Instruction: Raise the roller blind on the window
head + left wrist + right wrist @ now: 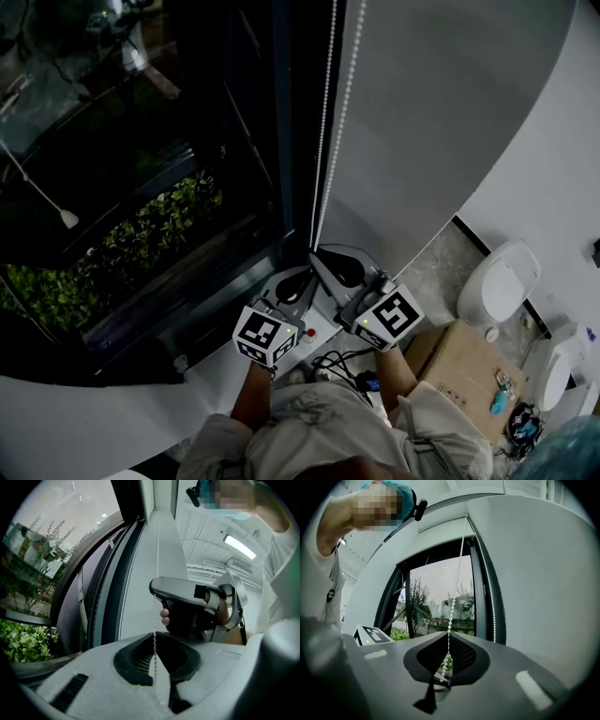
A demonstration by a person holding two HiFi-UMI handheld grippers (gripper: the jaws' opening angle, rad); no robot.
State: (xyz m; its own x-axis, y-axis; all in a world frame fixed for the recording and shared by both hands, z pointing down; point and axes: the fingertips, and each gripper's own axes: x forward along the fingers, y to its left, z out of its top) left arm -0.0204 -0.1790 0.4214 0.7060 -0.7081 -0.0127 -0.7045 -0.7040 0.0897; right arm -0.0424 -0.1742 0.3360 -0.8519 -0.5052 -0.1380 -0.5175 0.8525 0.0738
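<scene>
Grippers meet at the foot of the bead chain (325, 141) in the head view. Our left gripper (302, 281) sits just under our right gripper (323, 255), and beyond both tips the window (141, 187) shows dark, uncovered glass.

In the left gripper view, the left gripper (154, 634) is clenched on the bead chain (154, 645), which runs straight out between its pads. The right gripper (155, 591) sits on the same strand just past them.

In the right gripper view, the right gripper (446, 641) is likewise pinched onto the bead chain (452, 606). A second strand (490, 597) hangs free to its right. Ahead of the jaws the window (436, 597) is clear up to its top frame, and we cannot make out the roller blind itself.

We judge the raising well advanced; only a few more pulls on the strand, if any, seem left.
</scene>
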